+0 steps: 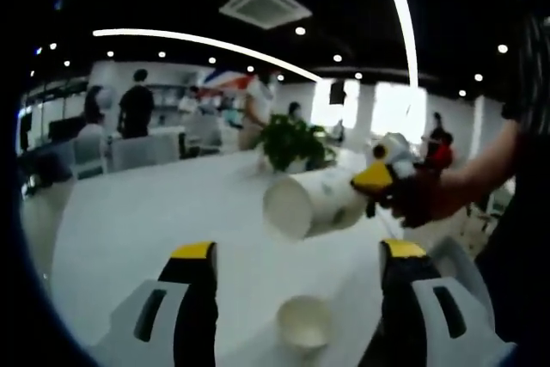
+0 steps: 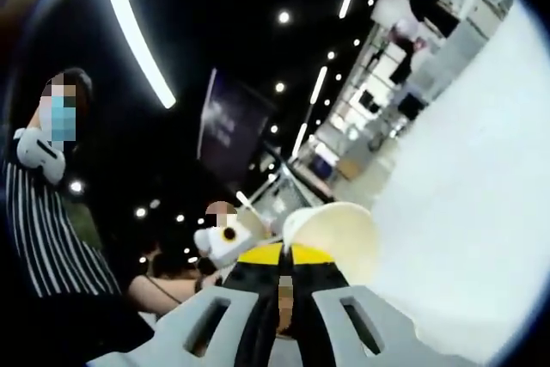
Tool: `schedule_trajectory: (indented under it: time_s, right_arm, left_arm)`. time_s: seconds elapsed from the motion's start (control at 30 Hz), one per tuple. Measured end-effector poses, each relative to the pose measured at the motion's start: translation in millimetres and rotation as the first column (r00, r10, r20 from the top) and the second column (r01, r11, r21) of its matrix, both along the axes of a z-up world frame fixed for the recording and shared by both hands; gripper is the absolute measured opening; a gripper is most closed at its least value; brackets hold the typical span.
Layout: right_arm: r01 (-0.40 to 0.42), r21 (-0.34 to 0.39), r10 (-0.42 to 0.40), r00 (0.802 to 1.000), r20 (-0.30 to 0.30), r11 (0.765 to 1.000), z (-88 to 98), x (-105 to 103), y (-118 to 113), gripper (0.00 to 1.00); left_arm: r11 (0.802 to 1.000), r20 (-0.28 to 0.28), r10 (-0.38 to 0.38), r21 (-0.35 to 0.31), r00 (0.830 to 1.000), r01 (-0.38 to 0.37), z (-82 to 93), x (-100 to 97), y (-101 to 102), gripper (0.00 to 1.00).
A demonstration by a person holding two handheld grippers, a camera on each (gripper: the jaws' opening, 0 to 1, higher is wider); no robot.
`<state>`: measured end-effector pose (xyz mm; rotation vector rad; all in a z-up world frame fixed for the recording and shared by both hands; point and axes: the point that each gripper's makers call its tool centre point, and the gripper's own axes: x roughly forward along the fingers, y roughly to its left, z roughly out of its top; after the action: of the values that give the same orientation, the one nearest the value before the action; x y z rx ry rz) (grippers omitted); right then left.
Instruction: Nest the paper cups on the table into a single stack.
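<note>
A white paper cup [image 1: 305, 324] stands upright on the white table [image 1: 155, 212], low between the two fingers of my left gripper [image 1: 297, 251], which is open and not touching it. Above it a second paper cup [image 1: 311, 204] hangs on its side, mouth toward the left, held at its base end by my right gripper [image 1: 375, 180], which comes in from the right with a hand behind it. In the right gripper view my right gripper [image 2: 284, 257] is shut on the wall of that cup [image 2: 344, 234], whose open rim shows just past the yellow tips.
A potted green plant [image 1: 292, 143] stands at the far side of the table, with chairs [image 1: 137, 150] at the left and people standing beyond. A person in a striped top [image 2: 43, 238] is close on the left of the right gripper view. Table surface [image 2: 481, 212] stretches to the right.
</note>
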<state>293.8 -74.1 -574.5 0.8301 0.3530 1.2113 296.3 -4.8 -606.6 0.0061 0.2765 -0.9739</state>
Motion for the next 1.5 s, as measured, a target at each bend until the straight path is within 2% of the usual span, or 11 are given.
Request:
schedule_trajectory:
  time_s: [0.13,0.23,0.43,0.57,0.83,0.9,1.0,1.13,1.27,1.33,1.5]
  right_arm:
    - [-0.012,-0.016,0.012,1.000,0.017,1.000,6.6,1.4,1.4,0.00]
    - [-0.021,-0.033,0.021,1.000,0.006,0.999,6.4,4.6,1.0,0.00]
    - [-0.036,-0.116,0.039,0.999,0.027,0.993,6.9,7.8,0.9,0.00]
    - [-0.068,-0.134,0.073,0.997,0.033,0.989,12.6,7.6,1.1,0.00]
    - [-0.101,-0.265,0.130,0.987,0.093,0.959,15.0,10.9,7.8,0.00]
    - [-0.133,-0.343,0.176,0.979,0.098,0.930,9.4,9.6,9.6,0.00]
    - [-0.149,-0.443,0.235,0.961,0.147,0.884,7.7,8.0,15.2,0.00]
    - [-0.160,-0.516,0.286,0.942,0.174,0.842,7.0,9.1,20.4,0.00]
    - [-0.169,-0.577,0.336,0.922,0.195,0.799,5.4,10.5,25.1,0.00]
    - [-0.184,-0.601,0.373,0.905,0.206,0.778,7.1,7.6,29.3,0.00]
    - [-0.193,-0.733,0.512,0.826,0.237,0.652,-5.2,-3.4,36.7,0.00]
  left_arm:
    - [1.000,0.004,0.011,0.000,1.000,-0.011,1.0,-0.4,3.2,0.81]
    - [0.999,0.013,0.034,0.005,0.999,-0.034,0.4,2.2,5.8,0.90]
    - [0.998,0.040,0.064,0.005,0.997,-0.064,2.1,5.0,13.0,0.98]
    - [0.995,0.055,0.094,-0.018,0.994,-0.093,5.6,7.4,18.7,0.98]
    - [0.995,0.054,0.104,0.005,0.993,-0.104,2.5,8.3,23.2,0.98]
    - [0.993,0.054,0.114,0.007,0.992,-0.114,2.5,9.6,26.5,0.98]
    - [0.992,0.069,0.126,0.022,0.990,-0.128,2.8,12.1,31.9,0.96]
    - [0.990,0.069,0.132,0.034,0.989,-0.134,0.4,14.0,34.9,0.96]
    - [0.987,0.048,0.157,0.009,0.986,-0.158,-1.5,15.4,39.3,0.97]
    - [0.987,0.048,0.159,0.006,0.986,-0.159,-2.1,14.4,40.1,0.97]
    - [0.988,0.047,0.149,0.031,0.988,-0.151,-9.7,11.3,43.2,0.96]
